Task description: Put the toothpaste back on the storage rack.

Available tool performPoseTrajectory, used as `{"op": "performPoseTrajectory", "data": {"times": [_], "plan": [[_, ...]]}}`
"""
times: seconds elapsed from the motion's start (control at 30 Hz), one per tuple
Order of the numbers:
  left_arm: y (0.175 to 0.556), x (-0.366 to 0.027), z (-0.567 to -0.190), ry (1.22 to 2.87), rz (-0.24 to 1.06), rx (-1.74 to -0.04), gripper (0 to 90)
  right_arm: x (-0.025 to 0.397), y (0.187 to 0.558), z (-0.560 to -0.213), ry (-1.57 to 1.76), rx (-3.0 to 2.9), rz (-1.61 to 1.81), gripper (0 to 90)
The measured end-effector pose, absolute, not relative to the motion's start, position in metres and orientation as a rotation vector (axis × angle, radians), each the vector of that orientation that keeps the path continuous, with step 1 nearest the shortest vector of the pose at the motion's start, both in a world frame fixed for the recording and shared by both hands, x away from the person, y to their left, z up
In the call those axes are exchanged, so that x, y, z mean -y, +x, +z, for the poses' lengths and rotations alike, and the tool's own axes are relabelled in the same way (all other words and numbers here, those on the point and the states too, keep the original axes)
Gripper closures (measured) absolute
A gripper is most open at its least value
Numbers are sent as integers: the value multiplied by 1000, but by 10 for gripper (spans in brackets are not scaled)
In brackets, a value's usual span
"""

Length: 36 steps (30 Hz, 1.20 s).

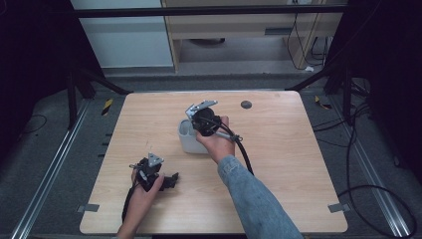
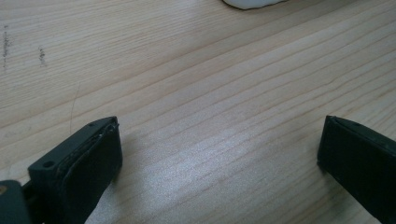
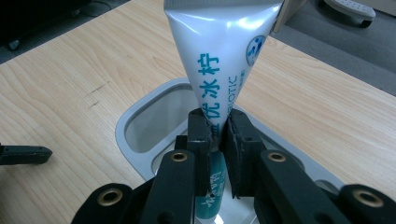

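Observation:
A white tube with teal lettering (image 3: 219, 56) stands upright over a grey-rimmed white holder (image 3: 140, 121), its teal cap end pointing down into the holder. My right gripper (image 3: 218, 128) is shut on the tube's lower part. From above, the right gripper (image 1: 203, 121) sits over the white holder (image 1: 188, 142) near the table's middle. My left gripper (image 1: 174, 177) rests low on the wooden table at the front left, held by a hand. Its jaws stand wide apart with bare wood between them (image 2: 219, 154).
The wooden table (image 1: 278, 149) has a small dark round mark (image 1: 246, 104) at the back. A black cable (image 1: 245, 154) trails from the right gripper along the denim sleeve. The holder's white edge (image 2: 252, 3) lies ahead of the left gripper. Dark frames and floor cables surround the table.

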<state>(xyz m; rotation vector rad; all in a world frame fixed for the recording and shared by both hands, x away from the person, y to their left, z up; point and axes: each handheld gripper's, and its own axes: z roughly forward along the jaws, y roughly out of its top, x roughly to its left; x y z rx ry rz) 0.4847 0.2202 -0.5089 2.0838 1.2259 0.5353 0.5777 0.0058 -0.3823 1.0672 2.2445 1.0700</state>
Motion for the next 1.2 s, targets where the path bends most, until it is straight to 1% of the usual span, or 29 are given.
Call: {"op": "performPoseTrajectory", "data": {"times": [1.2], "plan": [[485,-220,-509,2084,534,-1224,0,-9,590,-379,1104,-2264,1032,802]]}}
